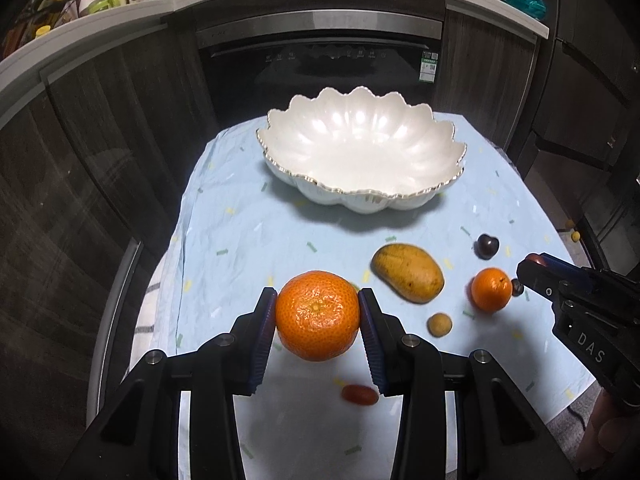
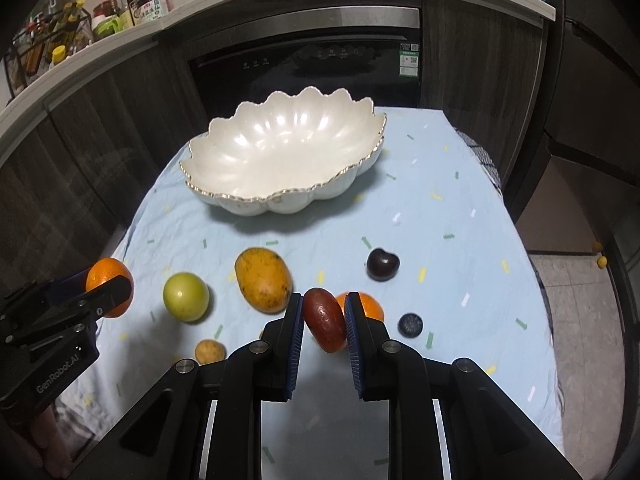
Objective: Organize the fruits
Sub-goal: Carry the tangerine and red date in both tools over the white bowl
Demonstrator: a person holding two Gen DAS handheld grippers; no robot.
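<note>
Left wrist view shows the left gripper (image 1: 319,314) pinching a large orange (image 1: 318,315) above the table cloth (image 1: 240,240). The right gripper (image 2: 323,320) pinches a dark red fruit (image 2: 324,319). I think both fruits should travel forward, over the scalloped rim, and be released low so they do not roll. The white bowl (image 1: 420,196) has nothing inside.

Small orange (image 2: 370,306) mostly hidden behind right gripper (image 2: 323,320) fingers, green fruit hidden in left view behind big orange (image 1: 317,315), red fruit (image 1: 359,394) blurred, bottle (image 2: 149,7) labels unreadable, both gripper bodies cropped at bottom edge.
</note>
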